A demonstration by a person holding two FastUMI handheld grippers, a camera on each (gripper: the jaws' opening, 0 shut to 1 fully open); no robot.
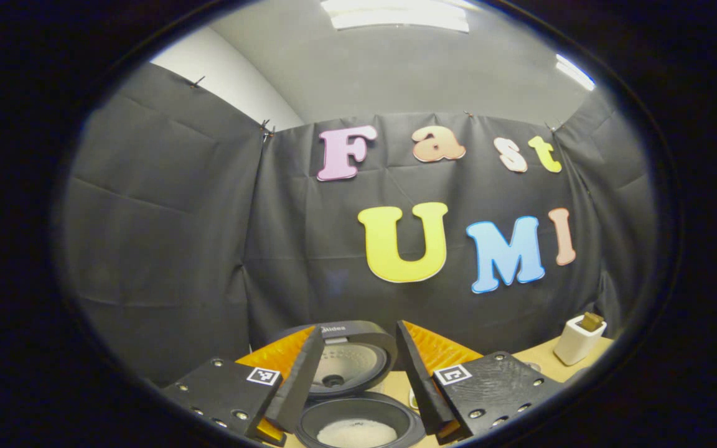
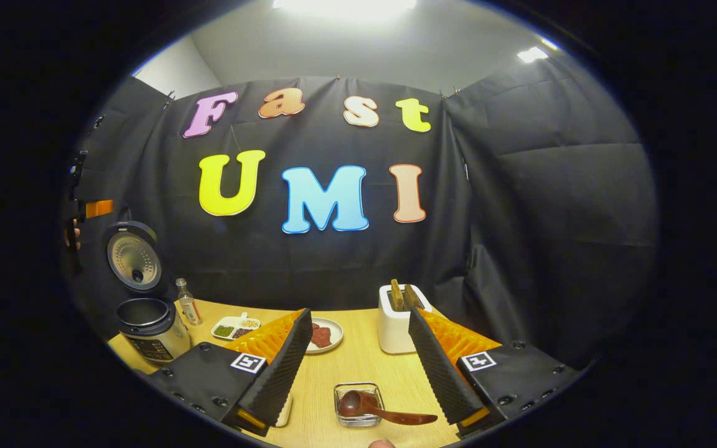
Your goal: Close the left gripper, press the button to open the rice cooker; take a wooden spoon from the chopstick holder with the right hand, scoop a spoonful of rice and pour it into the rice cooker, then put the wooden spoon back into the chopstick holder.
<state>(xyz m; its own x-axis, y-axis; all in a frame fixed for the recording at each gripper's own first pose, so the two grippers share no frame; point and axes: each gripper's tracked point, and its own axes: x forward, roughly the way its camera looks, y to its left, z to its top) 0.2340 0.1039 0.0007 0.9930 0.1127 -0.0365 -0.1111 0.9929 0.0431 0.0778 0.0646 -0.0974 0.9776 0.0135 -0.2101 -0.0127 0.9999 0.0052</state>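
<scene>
The rice cooker [image 1: 358, 420] stands open just below my left gripper [image 1: 360, 328], which is open and empty above it. Its lid [image 1: 349, 364] is raised, and white rice [image 1: 355, 434] lies in the pot. In the right gripper view the cooker [image 2: 147, 323] is at the far left with its lid [image 2: 134, 258] up. A dark wooden spoon [image 2: 383, 412] rests with its bowl in a small clear glass dish [image 2: 358, 404], handle pointing right. My right gripper [image 2: 360, 317] hangs open above it, holding nothing. The white chopstick holder [image 2: 399, 323] behind it holds wooden utensils.
On the wooden table [image 2: 352, 367] are a small plate with red pieces [image 2: 324, 336], a divided dish [image 2: 234, 326] and a small bottle [image 2: 188, 302] beside the cooker. The left gripper [image 2: 88, 208] and a hand show above the cooker. The chopstick holder [image 1: 576, 339] is at right.
</scene>
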